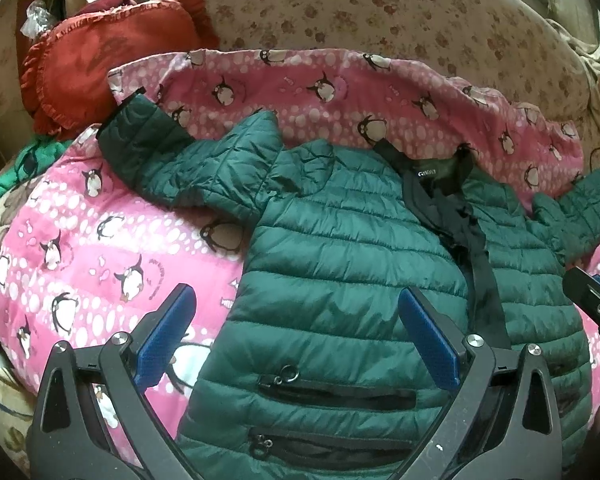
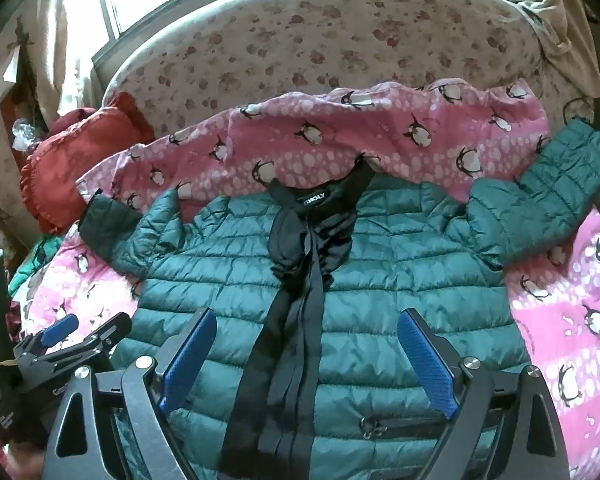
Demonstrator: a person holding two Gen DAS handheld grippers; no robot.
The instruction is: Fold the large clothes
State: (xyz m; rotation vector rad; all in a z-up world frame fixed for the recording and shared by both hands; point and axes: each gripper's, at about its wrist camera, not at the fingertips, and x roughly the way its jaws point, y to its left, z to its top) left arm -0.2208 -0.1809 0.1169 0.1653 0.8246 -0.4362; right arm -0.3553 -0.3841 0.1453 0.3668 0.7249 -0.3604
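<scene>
A dark green quilted jacket lies spread flat, front side up, on a pink blanket printed with penguins, which covers a bed. Both sleeves stretch out sideways: one sleeve reaches toward the right of the right wrist view, the other sleeve lies toward the left, its dark cuff close to a red frilled pillow. The black zipper strip runs down the middle of the jacket from the collar, where a small black label with white letters shows. Two zipped pockets sit low on the front panel in the left wrist view.

The left claw hangs above the lower left part of the jacket, its blue pads spread wide apart with nothing between them; one finger is over the blanket and the other over green fabric. The right claw hovers over the lower middle of the jacket, equally wide open and empty, straddling the zipper strip. Each claw shows at the edge of the other's camera view, so the two are side by side near the hem.

Behind the blanket rises a pale floral headboard, and beige cloth is bunched at its upper right.
</scene>
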